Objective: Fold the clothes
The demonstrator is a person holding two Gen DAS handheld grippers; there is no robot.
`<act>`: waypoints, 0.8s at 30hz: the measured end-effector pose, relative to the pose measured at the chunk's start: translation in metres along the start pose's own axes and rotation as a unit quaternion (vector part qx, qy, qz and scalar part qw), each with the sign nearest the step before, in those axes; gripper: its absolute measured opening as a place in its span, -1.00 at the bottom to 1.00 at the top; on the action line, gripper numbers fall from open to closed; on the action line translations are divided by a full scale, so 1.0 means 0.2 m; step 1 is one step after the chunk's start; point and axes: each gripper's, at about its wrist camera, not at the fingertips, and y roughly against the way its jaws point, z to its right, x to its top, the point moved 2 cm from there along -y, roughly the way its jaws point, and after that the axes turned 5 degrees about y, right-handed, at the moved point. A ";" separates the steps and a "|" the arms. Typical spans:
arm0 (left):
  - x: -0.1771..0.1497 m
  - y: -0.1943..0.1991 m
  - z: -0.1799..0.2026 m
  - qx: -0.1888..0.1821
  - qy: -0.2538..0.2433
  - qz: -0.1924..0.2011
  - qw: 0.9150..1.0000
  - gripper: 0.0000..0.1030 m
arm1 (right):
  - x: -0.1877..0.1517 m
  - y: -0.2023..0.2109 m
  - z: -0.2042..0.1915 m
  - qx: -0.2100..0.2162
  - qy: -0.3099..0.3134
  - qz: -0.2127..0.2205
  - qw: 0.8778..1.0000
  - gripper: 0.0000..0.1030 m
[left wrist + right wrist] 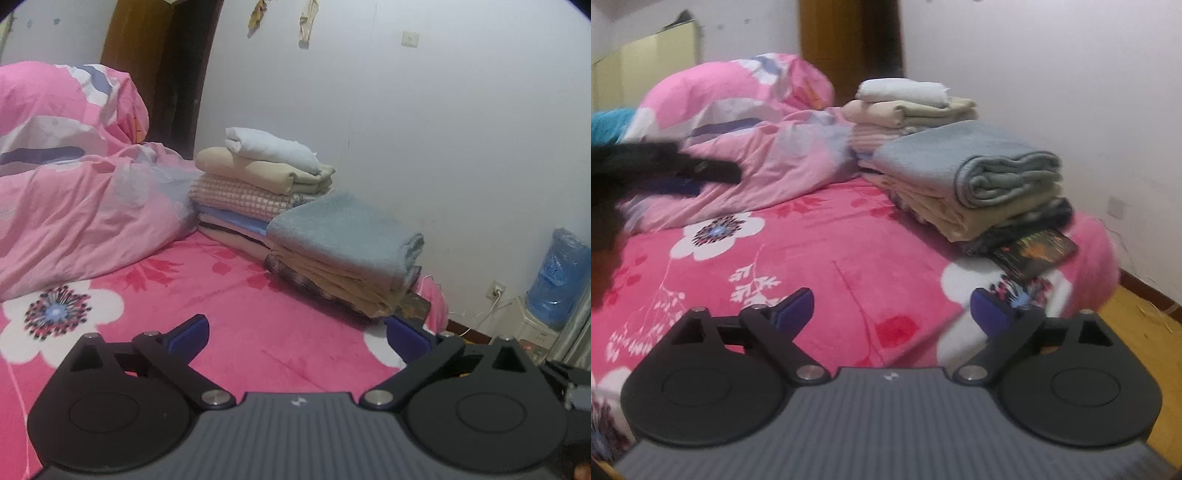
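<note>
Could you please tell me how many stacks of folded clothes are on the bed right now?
2. A taller stack sits at the back beside the crumpled pink quilt; a nearer stack topped by a grey-blue towel lies along the wall-side edge. More may be hidden behind the quilt.

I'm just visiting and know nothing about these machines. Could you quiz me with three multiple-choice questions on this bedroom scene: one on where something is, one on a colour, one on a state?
1. Where is the white cloth?
A. atop the far stack
B. on the floor
C. under the quilt

2. What colour is the towel on the near stack?
A. red
B. grey-blue
C. black

3. How are the left gripper and right gripper?
A. both clamping cloth
B. one shut
C. both open, empty

Answers: 1 A, it crowns the folded pile by the wall. 2 B, pale grey-blue. 3 C, fingers apart above the pink bedspread.
</note>
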 end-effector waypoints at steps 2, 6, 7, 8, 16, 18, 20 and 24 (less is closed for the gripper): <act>-0.04 0.07 0.01 0.008 0.004 0.002 1.000 0.99 | 0.01 0.03 -0.03 -0.017 -0.012 0.002 1.000 0.89; -0.11 0.17 0.00 0.038 0.002 -0.003 0.999 1.00 | 0.01 0.09 -0.08 -0.038 -0.022 -0.007 0.999 0.92; -0.12 0.19 -0.01 0.044 0.002 -0.004 0.999 1.00 | 0.01 0.10 -0.10 -0.041 -0.018 -0.011 0.999 0.92; -0.13 0.20 -0.01 0.049 0.003 -0.005 0.999 1.00 | 0.01 0.10 -0.12 -0.044 -0.014 -0.015 0.999 0.92; -0.17 0.25 -0.06 0.070 0.007 -0.014 0.997 1.00 | 0.05 0.14 -0.25 -0.067 0.011 -0.012 0.998 0.97; -0.18 0.25 -0.07 0.075 0.007 -0.016 0.997 1.00 | 0.06 0.15 -0.25 -0.075 0.012 -0.012 0.997 0.97; -0.19 0.24 -0.07 0.083 0.004 -0.019 0.996 1.00 | 0.07 0.15 -0.25 -0.083 0.009 -0.010 0.996 0.97; -0.20 0.22 -0.07 0.089 0.004 -0.026 0.996 1.00 | 0.08 0.16 -0.22 -0.096 -0.009 -0.014 0.995 0.97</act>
